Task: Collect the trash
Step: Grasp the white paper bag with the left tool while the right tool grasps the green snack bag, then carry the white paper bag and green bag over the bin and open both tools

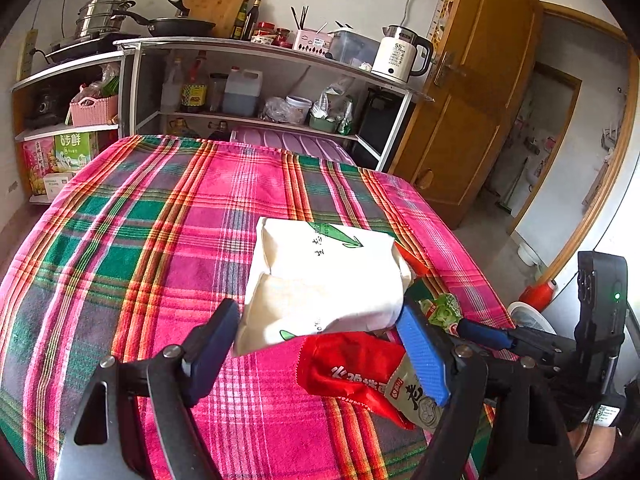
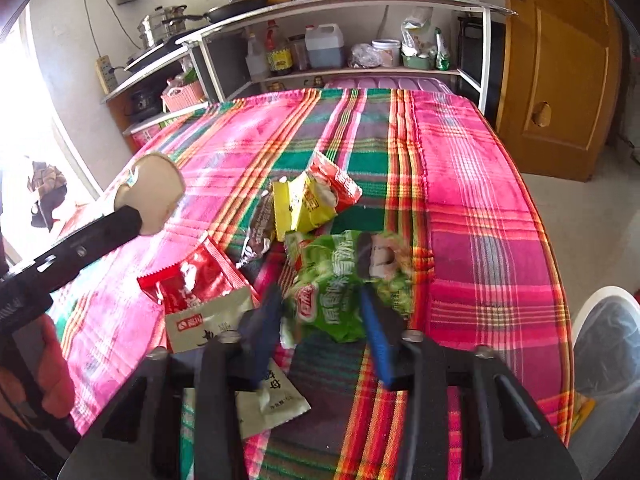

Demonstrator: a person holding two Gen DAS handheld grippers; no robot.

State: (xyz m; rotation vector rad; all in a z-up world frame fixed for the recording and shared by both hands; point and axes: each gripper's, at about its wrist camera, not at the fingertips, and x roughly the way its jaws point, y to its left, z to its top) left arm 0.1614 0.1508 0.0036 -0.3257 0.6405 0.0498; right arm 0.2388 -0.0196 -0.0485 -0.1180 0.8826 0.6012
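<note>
My left gripper [image 1: 320, 336] is shut on a white tissue pack [image 1: 324, 280] with green print and holds it above the plaid tablecloth [image 1: 160, 220]. The same pack shows at the left of the right wrist view [image 2: 154, 192]. My right gripper [image 2: 320, 312] has its blue fingers around a crumpled green snack wrapper [image 2: 332, 276] on the cloth. A red wrapper [image 2: 192, 280] and a grey-white sachet [image 2: 208, 326] lie to its left. A yellow wrapper [image 2: 304, 204] and a red-white wrapper [image 2: 340, 184] lie beyond. A dark wrapper [image 2: 260, 232] lies between them.
A white bin lined with a clear bag [image 2: 608, 340] stands off the table's right edge. A metal kitchen shelf [image 1: 260, 48] with bottles, pans and a kettle [image 1: 400, 54] stands behind the table. A wooden door [image 1: 472, 92] is at the right.
</note>
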